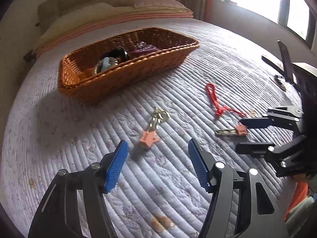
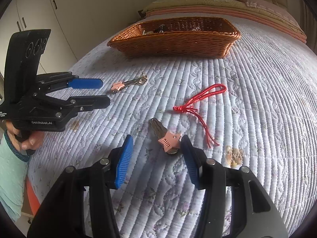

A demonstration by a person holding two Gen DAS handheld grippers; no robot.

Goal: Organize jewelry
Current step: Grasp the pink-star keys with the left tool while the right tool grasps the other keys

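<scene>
A woven basket (image 1: 138, 69) (image 2: 178, 43) holding several jewelry pieces (image 1: 111, 61) stands on the quilted bed. A pink star charm with a silver chain (image 1: 149, 136) (image 2: 118, 86) lies just ahead of my open left gripper (image 1: 157, 154) (image 2: 103, 91). A second pink charm with a metal clip (image 2: 168, 140) (image 1: 238, 130) lies between the pads of my open right gripper (image 2: 156, 158) (image 1: 255, 134), close to the right pad. A red cord loop (image 1: 216, 103) (image 2: 198, 103) lies beyond it.
The bedspread (image 1: 178, 178) has a few brown stains (image 2: 233, 154). Folded blankets and pillows (image 1: 122, 10) lie behind the basket. White wardrobes (image 2: 69, 10) stand at the left and a window (image 1: 267, 0) at the right.
</scene>
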